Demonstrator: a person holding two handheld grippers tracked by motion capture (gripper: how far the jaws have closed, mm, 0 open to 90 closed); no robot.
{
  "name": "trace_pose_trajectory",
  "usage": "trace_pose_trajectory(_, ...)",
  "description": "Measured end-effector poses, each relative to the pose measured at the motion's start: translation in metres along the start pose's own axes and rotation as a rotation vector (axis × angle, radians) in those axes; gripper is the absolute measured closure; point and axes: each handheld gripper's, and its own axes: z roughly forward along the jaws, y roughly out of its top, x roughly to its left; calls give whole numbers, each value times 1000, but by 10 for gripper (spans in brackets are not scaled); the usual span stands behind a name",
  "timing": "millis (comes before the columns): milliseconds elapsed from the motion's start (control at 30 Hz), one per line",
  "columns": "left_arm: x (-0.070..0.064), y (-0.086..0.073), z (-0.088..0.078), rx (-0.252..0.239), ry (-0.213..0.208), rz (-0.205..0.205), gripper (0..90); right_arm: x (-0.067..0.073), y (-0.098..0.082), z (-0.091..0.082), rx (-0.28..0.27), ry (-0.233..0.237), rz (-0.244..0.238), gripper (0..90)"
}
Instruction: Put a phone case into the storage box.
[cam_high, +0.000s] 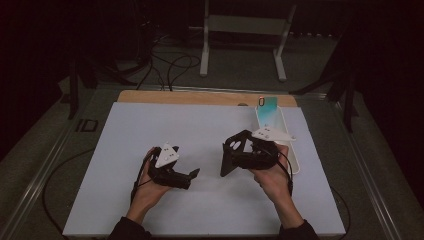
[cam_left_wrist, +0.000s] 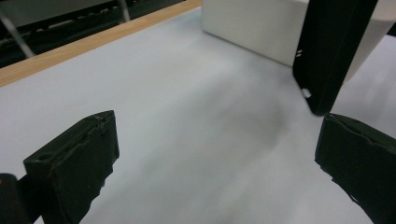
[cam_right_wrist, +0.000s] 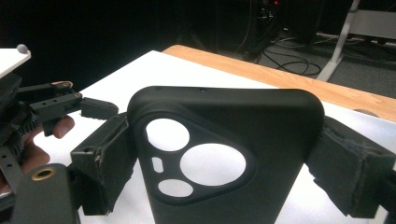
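A black phone case (cam_right_wrist: 224, 154) with a triangular camera cut-out stands upright between the pads (cam_right_wrist: 109, 158) of my right gripper (cam_right_wrist: 226, 161), which is shut on its two sides. From above, the case (cam_high: 230, 156) hangs off the right gripper (cam_high: 241, 150) over the middle of the white mat. My left gripper (cam_high: 192, 175) is just left of it, pointing toward the case. Its jaws (cam_left_wrist: 219, 140) stand wide open with nothing between them. The case's edge (cam_left_wrist: 329, 51) shows ahead of the left gripper, apart from it.
A long white tray (cam_high: 294, 155) lies along the mat's right side, with a teal phone (cam_high: 268, 106) standing at its far end. A wooden table edge (cam_high: 200, 96) runs along the back. A metal stand and cables are on the floor beyond.
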Motion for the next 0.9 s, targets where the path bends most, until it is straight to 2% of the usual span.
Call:
trace_pose_trajectory(133, 6, -8, -5, 9, 19, -3, 2, -1, 0, 0, -1, -7, 0, 141)
trace_pose_trajectory(400, 18, -23, -16, 20, 48, -35, 2, -3, 0, 0, -1, -13, 4, 141)
trace_pose_trajectory(900, 32, -55, -49, -27, 104, -60, 1, -8, 5, 0, -10, -30, 6, 141)
